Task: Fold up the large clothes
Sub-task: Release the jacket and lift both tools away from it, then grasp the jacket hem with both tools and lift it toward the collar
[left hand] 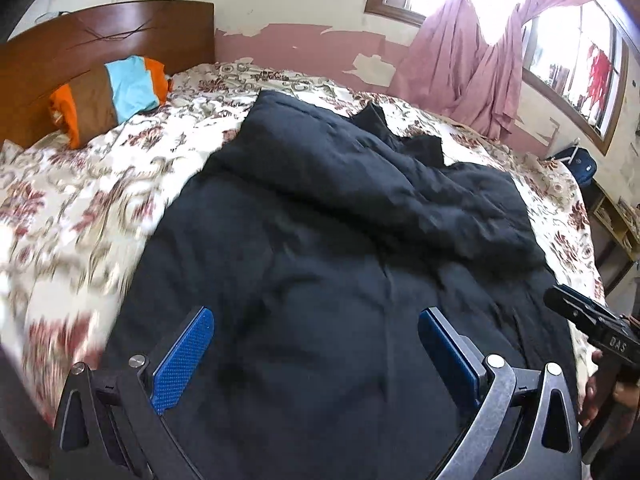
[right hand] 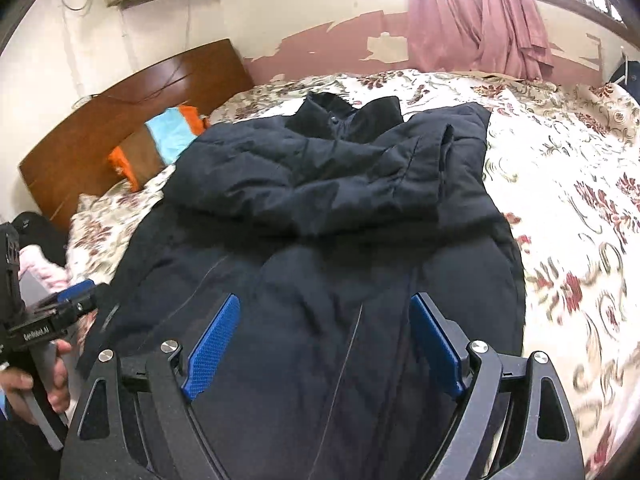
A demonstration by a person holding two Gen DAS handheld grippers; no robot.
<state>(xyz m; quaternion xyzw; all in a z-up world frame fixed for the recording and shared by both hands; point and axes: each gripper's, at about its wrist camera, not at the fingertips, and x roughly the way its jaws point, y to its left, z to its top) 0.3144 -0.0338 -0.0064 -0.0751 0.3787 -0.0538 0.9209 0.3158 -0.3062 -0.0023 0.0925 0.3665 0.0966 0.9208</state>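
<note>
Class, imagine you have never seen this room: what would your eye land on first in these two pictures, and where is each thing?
First comes the big dark navy coat spread across the middle of the floral bedspread, its sleeves folded over its chest. Next, the orange, brown and blue pillow against the wooden headboard, and the pink curtain at the bright window behind the bed. Low in each view, blue-padded jaws stand open above the coat's near end.

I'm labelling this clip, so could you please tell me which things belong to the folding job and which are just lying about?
Job:
dark jacket
left gripper, open
right gripper, open
floral bedspread, the folding surface

Lying about:
striped pillow
pink curtain
wooden headboard
</note>
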